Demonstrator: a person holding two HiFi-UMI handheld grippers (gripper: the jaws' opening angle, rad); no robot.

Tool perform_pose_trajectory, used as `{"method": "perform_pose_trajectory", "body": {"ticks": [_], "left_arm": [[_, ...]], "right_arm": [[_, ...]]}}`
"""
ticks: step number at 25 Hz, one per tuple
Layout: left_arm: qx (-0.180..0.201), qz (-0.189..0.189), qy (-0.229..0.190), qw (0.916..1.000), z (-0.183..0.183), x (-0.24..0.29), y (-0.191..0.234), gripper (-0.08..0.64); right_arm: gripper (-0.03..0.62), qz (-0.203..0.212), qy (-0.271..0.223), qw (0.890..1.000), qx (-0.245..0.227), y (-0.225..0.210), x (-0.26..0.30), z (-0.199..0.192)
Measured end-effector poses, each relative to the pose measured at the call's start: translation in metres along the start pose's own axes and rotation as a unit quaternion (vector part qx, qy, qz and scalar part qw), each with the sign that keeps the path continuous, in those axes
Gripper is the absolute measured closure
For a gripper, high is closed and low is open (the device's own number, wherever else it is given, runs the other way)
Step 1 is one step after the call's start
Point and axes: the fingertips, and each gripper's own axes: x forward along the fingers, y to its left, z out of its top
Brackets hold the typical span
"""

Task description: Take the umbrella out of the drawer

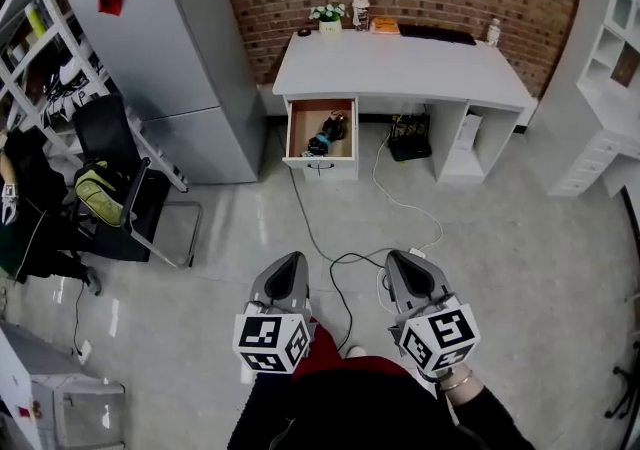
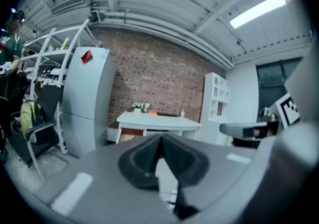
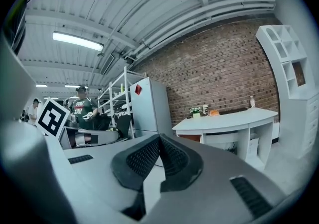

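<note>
The white desk [image 1: 400,66] stands against the brick wall, and its left drawer [image 1: 321,131] is pulled open. A dark folded umbrella [image 1: 328,134] with a teal strap lies inside the drawer. My left gripper [image 1: 291,266] and right gripper [image 1: 405,264] are held side by side low in the head view, well short of the desk, over the grey floor. Both have their jaws closed tip to tip with nothing between them. In the left gripper view the left gripper [image 2: 160,138] points toward the desk [image 2: 158,121]; in the right gripper view the right gripper [image 3: 159,138] does too, with the desk [image 3: 227,120] ahead.
A tall grey fridge [image 1: 165,48] stands left of the desk. A black chair with a bag [image 1: 110,188] and a white shelf rack [image 1: 40,28] are further left. Cables [image 1: 345,248] trail across the floor between me and the desk. White shelving [image 1: 610,68] is on the right.
</note>
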Motion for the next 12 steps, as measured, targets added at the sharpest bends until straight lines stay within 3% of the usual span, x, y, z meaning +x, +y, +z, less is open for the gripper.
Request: {"method": "perform_pose_trajectory", "body": {"ticks": [12], "left_arm": [[-0.002, 0.000, 0.000, 1.0000, 0.012, 0.042, 0.028, 0.557]], "right_arm": [[0.594, -0.011, 0.002, 1.000, 0.006, -0.018, 0.042, 0.007]]}}
